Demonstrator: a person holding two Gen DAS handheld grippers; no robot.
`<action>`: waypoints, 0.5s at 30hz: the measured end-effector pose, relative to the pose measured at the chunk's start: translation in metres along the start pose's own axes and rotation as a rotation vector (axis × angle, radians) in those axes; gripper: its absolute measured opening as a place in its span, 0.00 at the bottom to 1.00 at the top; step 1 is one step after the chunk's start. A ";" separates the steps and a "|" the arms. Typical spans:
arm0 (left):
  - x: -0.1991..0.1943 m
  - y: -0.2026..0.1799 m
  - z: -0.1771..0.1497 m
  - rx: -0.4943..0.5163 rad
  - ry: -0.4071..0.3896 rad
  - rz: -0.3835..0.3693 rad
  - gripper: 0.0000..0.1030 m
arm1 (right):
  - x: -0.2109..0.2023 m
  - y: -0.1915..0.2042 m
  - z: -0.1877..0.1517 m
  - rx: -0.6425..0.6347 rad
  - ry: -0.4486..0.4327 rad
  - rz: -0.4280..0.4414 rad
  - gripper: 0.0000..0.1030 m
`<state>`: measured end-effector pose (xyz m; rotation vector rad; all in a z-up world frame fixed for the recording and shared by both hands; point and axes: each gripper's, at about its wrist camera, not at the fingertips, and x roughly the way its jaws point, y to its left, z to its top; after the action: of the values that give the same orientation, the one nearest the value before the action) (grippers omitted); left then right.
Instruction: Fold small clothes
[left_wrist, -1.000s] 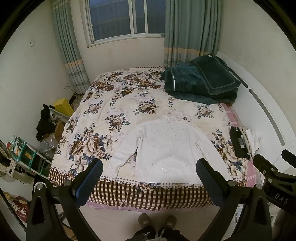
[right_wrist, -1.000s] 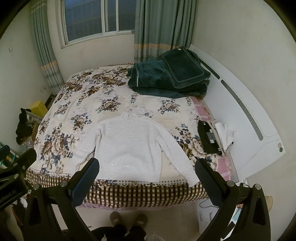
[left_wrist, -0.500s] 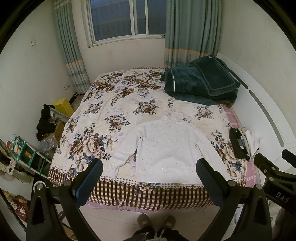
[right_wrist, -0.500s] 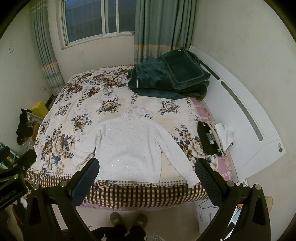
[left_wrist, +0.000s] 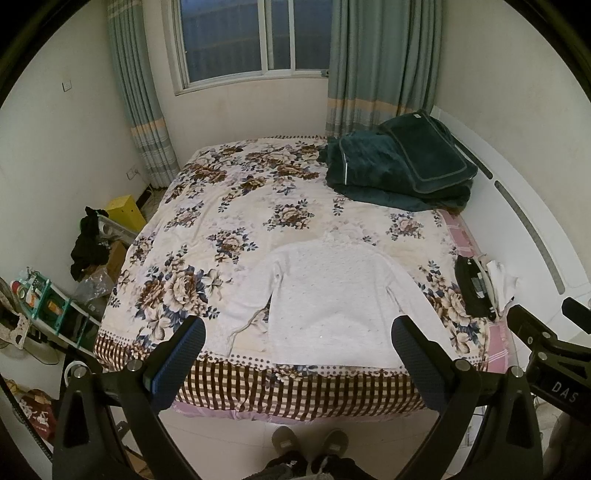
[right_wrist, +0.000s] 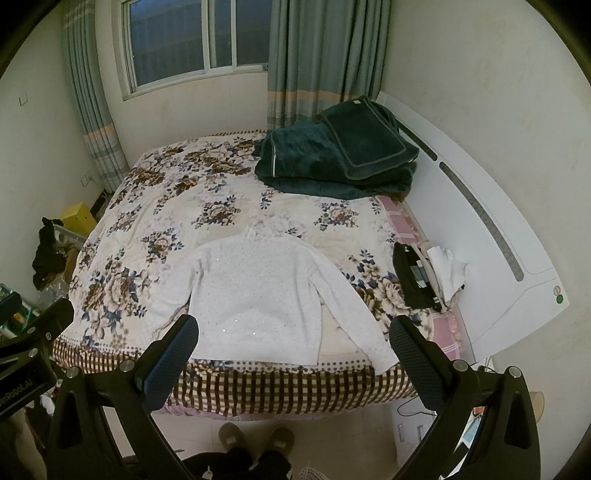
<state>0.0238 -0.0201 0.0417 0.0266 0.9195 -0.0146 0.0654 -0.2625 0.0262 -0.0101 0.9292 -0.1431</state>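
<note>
— Sweater (left_wrist: 332, 299) first: where is it?

— White sweater, spread flat and face down on the near part of the bed (left_wrist: 236, 206), hem along the near edge just above the brown checked border, collar pointing to the far side. Both sleeves lie angled outward and down; the right one (right_wrist: 354, 317) reaches the near right corner of the floral bedspread.

— And the grippers?

— The left hand-held gripper (left_wrist: 299, 363) hangs over the floor in front of the bed's near edge, fingers spread wide, nothing between them. The right hand-held gripper (right_wrist: 293, 360) is the same: wide apart, empty, clear of the cloth. Neither touches the sweater.

— What else is on the bed?

— A folded dark green blanket (left_wrist: 399, 166) at the far right, with a matching pillow on top. At the right edge, near the white headboard (right_wrist: 480, 229), a small black item (right_wrist: 413, 277) sits beside a crumpled white cloth (right_wrist: 448, 266).

— Beyond that?

— Window (left_wrist: 251, 37) with grey-green curtains on the far wall, a yellow box (left_wrist: 125, 212) on the floor at left, and a pair of slippered feet (left_wrist: 310, 441) at the bed's near side.
</note>
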 end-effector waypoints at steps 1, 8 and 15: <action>0.000 0.001 -0.003 0.000 0.000 0.001 1.00 | 0.000 -0.001 0.000 0.001 0.001 -0.003 1.00; -0.002 -0.007 0.008 -0.002 0.003 -0.010 1.00 | 0.000 -0.001 0.000 0.005 0.002 -0.003 1.00; 0.036 -0.017 0.026 -0.010 -0.035 0.015 1.00 | 0.026 -0.022 0.009 0.118 0.058 0.031 1.00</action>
<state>0.0659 -0.0381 0.0288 0.0240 0.8844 0.0038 0.0853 -0.2881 0.0123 0.1185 0.9771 -0.1700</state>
